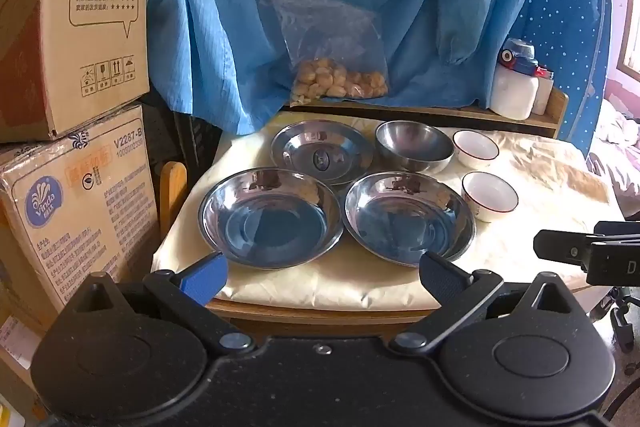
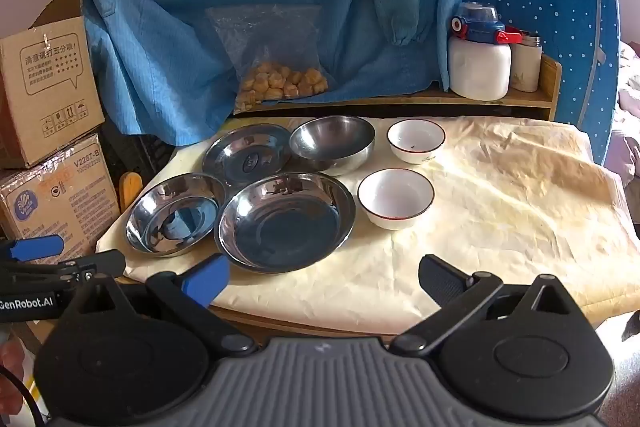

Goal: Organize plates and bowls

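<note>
Three steel plates lie on the cloth-covered table (image 2: 500,227): a front left plate (image 1: 270,217) (image 2: 174,213), a front right plate (image 1: 410,217) (image 2: 285,221) and a rear plate (image 1: 322,151) (image 2: 246,153). Behind them stands a steel bowl (image 1: 414,145) (image 2: 332,143). Two white bowls with red rims sit to the right, the rear white bowl (image 1: 476,148) (image 2: 416,139) and the near white bowl (image 1: 490,195) (image 2: 395,198). My left gripper (image 1: 322,273) hangs open before the table's front edge, nothing between its fingers. My right gripper (image 2: 324,277) is open too, over the front edge.
Stacked cardboard boxes (image 1: 72,67) stand at the left. A blue garment (image 1: 320,7) hangs behind. A wooden shelf (image 2: 400,101) at the back carries a bag of snacks (image 2: 276,79), a white bottle with blue lid (image 2: 478,63) and a small flask (image 2: 526,61).
</note>
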